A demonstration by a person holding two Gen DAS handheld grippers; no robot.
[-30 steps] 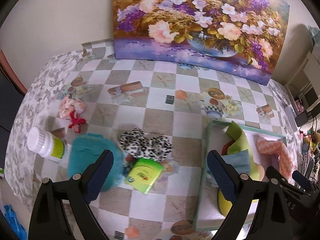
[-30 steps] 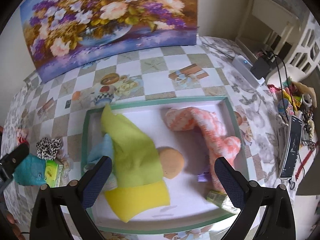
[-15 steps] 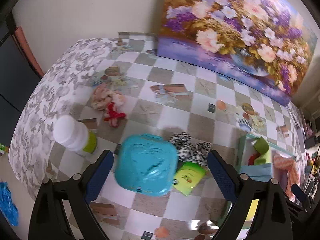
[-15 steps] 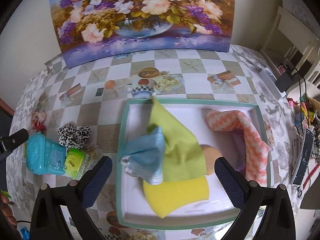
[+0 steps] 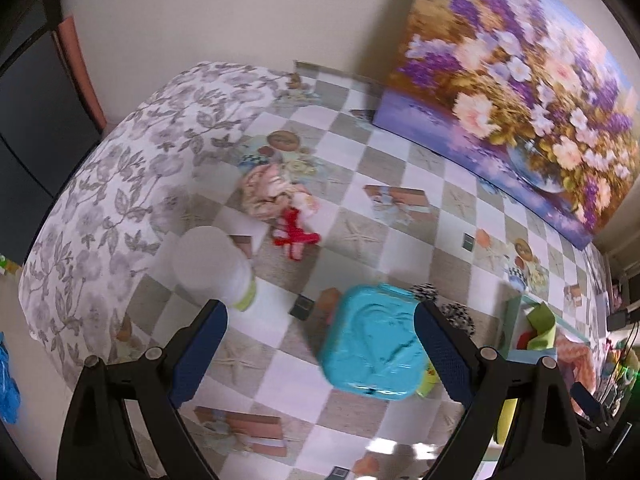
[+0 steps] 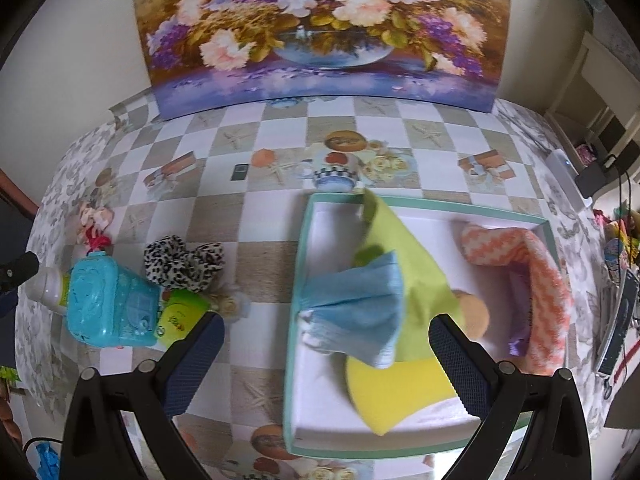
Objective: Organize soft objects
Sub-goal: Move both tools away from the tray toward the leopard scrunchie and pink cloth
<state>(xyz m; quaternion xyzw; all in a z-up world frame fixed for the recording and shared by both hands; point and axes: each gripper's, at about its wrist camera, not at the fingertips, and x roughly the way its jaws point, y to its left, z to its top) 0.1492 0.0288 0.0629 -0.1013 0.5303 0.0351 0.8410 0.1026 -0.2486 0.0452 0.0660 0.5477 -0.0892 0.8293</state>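
Observation:
A white tray with a teal rim (image 6: 298, 280) holds a blue cloth (image 6: 356, 312), a green cloth (image 6: 404, 264), a yellow cloth (image 6: 396, 392), an orange-and-white zigzag cloth (image 6: 536, 280) and a tan round pad (image 6: 474, 312). Left of the tray lies a leopard-print scrunchie (image 6: 184, 264). A pink frilly fabric piece (image 5: 268, 188) with a red ribbon (image 5: 294, 232) lies further left. My left gripper (image 5: 320, 356) hovers open above the table near the teal box. Open as well, my right gripper (image 6: 326, 360) hangs over the tray's left part.
A teal plastic box (image 5: 374, 344) stands beside a green packet (image 6: 180, 316) and a white bottle (image 5: 212, 268) with a green label. A large flower painting (image 6: 320, 24) leans on the back wall. Cluttered shelves and cables (image 6: 608, 184) sit right of the table.
The left gripper has swung left, away from the tray, bringing the pink fabric and bottle toward the centre of its view. The right gripper has shifted left over the tray.

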